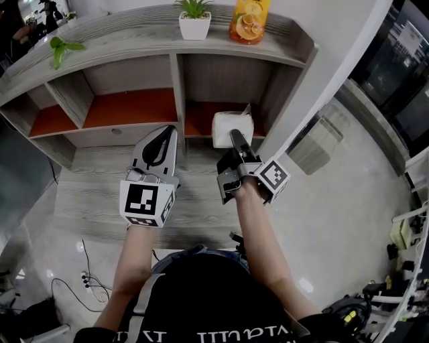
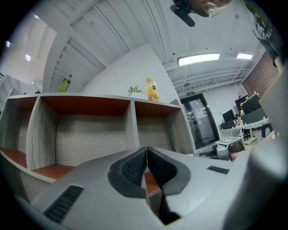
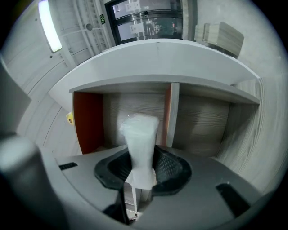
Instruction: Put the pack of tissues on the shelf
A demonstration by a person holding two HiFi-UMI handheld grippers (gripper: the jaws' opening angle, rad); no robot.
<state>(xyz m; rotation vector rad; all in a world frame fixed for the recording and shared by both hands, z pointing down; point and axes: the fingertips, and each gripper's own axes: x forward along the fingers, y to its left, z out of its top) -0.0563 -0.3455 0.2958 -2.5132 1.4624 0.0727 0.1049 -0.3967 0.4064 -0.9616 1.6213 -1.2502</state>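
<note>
Nearest the person, the left gripper (image 2: 146, 152) is held level with its jaws pressed together and nothing between them. Beside it, the right gripper (image 3: 143, 164) is clamped on the lower end of the pack of tissues (image 1: 232, 128), which stands upright from its pads. The pack sits at the mouth of the lower right compartment of the shelf (image 1: 177, 87), over its orange floor; whether it touches that floor cannot be told. Farther back, on the shelf's top, stand a potted plant (image 1: 194, 19) and an orange bottle (image 1: 249, 20).

1 potted plant (image 1: 194, 19) beside 1 orange bottle (image 1: 249, 20) (both upright); cables (image 1: 85, 275) on floor (image 1: 348, 201).
</note>
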